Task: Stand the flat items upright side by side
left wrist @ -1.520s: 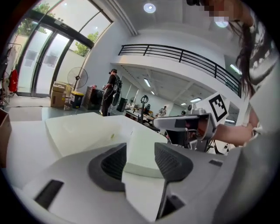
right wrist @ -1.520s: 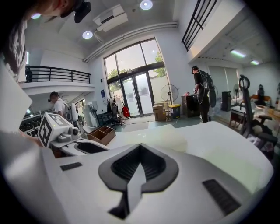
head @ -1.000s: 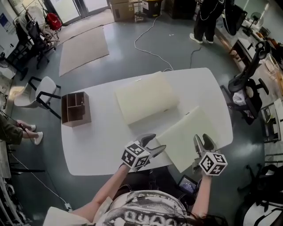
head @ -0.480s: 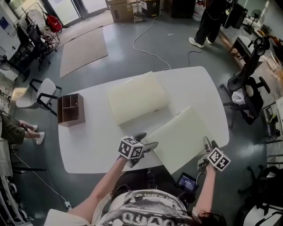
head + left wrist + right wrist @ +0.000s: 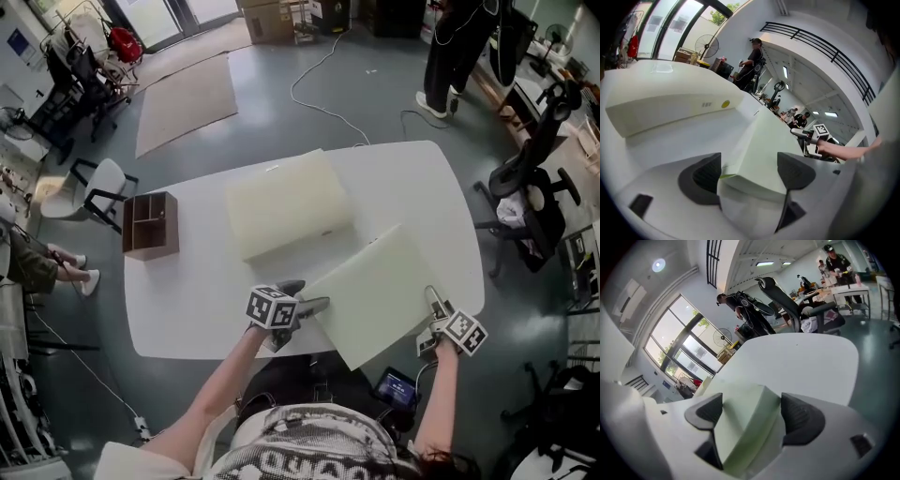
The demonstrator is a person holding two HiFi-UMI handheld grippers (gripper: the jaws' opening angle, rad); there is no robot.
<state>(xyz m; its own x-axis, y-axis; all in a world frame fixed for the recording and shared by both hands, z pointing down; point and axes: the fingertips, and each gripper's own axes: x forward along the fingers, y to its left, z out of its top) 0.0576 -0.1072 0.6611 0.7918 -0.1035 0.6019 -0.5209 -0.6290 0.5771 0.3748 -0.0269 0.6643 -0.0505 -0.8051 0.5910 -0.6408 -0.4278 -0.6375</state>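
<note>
The person wore a loose top mottled in black and white, with a plain, paler sleeve ending short on the left arm. Both forearms were uncovered down to the left hand and right hand. Dark hair showed at the bottom edge.

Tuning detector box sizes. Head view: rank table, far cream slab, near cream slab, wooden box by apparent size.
1. table
2. far cream slab, near cream slab: alike; nearer one sits closer to camera, unranked
3. wooden box

Cream far slab, near slab: lying flat.
</note>
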